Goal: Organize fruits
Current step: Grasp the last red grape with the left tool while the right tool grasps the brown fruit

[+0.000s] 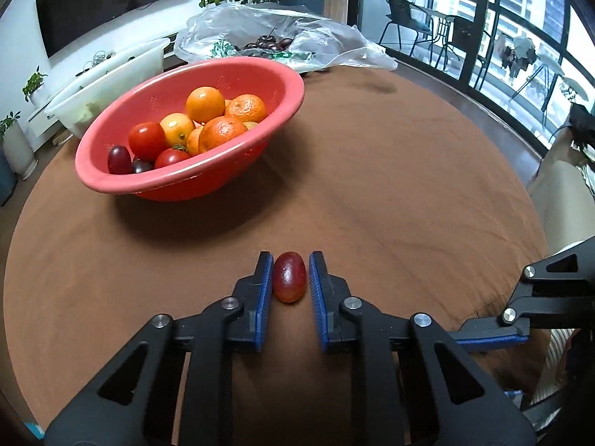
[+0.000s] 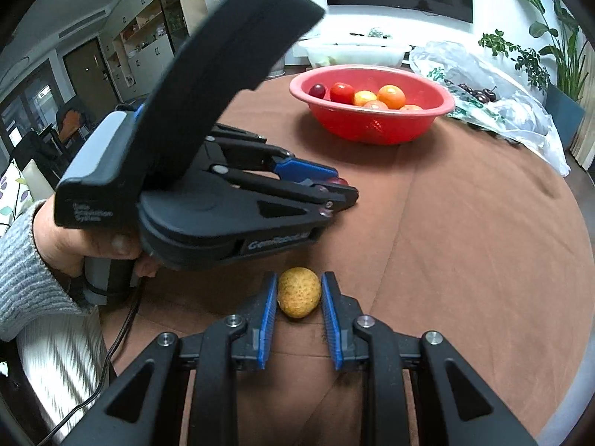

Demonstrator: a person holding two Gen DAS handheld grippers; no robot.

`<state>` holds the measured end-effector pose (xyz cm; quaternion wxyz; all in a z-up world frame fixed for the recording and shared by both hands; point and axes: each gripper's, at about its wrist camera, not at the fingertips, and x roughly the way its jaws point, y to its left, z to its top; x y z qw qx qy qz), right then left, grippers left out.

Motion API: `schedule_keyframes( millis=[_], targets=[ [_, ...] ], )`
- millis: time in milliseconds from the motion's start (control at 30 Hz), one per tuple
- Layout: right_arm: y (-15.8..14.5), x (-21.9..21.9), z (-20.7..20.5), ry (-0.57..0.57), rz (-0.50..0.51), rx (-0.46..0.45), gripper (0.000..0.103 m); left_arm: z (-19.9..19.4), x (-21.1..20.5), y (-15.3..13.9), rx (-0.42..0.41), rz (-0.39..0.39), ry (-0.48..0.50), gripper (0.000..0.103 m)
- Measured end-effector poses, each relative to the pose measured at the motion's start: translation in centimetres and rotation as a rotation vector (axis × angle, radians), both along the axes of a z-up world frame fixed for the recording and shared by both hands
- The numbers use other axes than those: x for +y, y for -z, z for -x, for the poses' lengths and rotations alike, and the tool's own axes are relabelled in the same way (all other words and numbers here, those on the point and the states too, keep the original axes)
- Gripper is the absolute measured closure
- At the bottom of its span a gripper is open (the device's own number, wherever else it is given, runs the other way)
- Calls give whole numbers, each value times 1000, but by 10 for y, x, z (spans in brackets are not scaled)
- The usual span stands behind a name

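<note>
Down on the brown tabletop (image 1: 372, 171), the left gripper (image 1: 290, 278) is clamped on a red grape (image 1: 289, 277), its blue pads (image 1: 264, 282) narrow against the fruit. Close beside it, the right gripper (image 2: 299, 293) pinches a speckled yellow-brown longan (image 2: 299, 292). Farther back stands a red colander (image 1: 238, 70) holding oranges (image 1: 221, 133), tomatoes (image 1: 147, 140) and grapes.

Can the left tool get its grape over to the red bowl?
Probably yes. The left tool is shut on the grape, and only bare brown tablecloth lies between it and the red bowl, whose open top has room.
</note>
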<state>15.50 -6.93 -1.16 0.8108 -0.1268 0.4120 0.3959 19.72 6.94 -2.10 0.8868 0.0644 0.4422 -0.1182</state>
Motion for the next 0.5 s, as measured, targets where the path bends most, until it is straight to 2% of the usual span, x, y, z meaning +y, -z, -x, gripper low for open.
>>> schedule_keyframes(
  millis=[233, 500],
  targets=[
    [1, 1, -2, 4, 8, 9, 77, 11, 10, -11, -10, 51, -9, 87],
    [-5, -5, -6, 22, -35, 37, 77, 28, 26, -32, -34, 128, -23, 87]
  ],
)
